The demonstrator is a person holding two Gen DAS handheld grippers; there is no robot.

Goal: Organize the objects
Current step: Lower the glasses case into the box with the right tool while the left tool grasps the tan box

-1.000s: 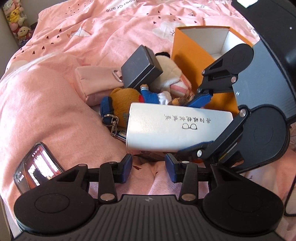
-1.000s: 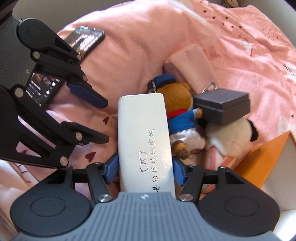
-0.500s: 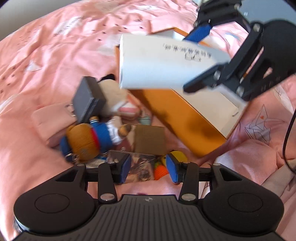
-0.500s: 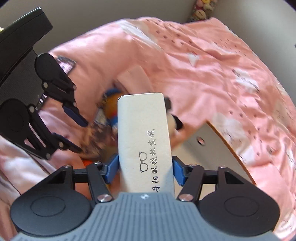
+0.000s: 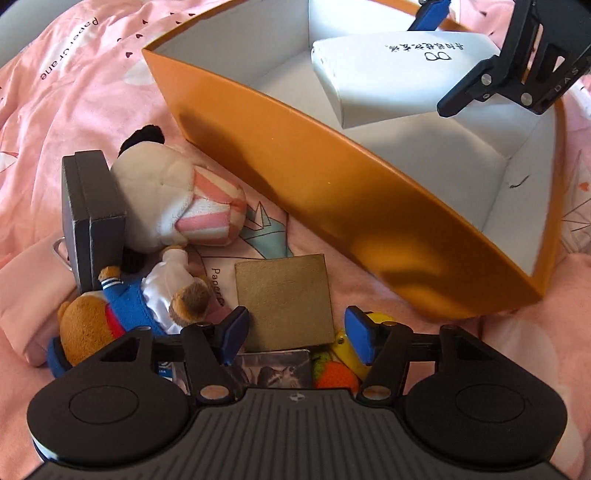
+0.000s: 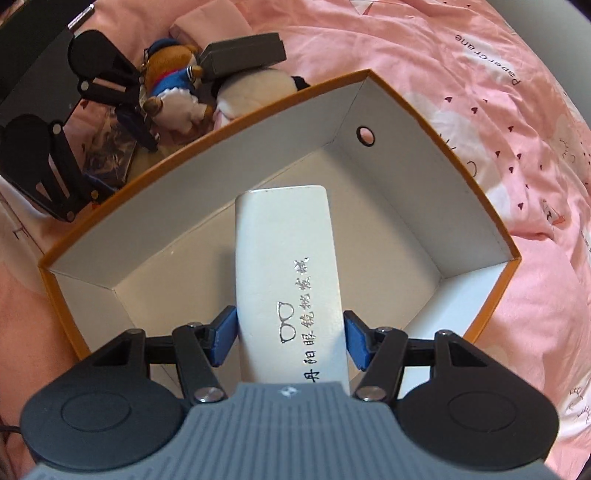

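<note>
My right gripper [image 6: 290, 339] is shut on a white glasses case [image 6: 288, 266] and holds it tilted down inside the open orange box [image 5: 332, 177], above its white floor. My left gripper [image 5: 297, 332] hangs low over the pile beside the box. Its jaws are opening, with the near edge of a flat brown square [image 5: 282, 295] between the blue pads, which do not press on it. Under that gripper lie a picture card [image 5: 273, 369] and a yellow and orange toy [image 5: 336, 373].
Left of the brown square lie a bear plush in blue clothes [image 5: 122, 314], a white plush with pink stripes [image 5: 177, 199] and a dark grey box [image 5: 92, 214] standing on edge. A pink pouch [image 6: 210, 18] sits behind them. Everything rests on a pink bedspread [image 6: 480, 110].
My right gripper carried the glasses case from over the pile to inside the orange box. My left gripper swung toward the pile by the box, sank lower, and its jaws widened.
</note>
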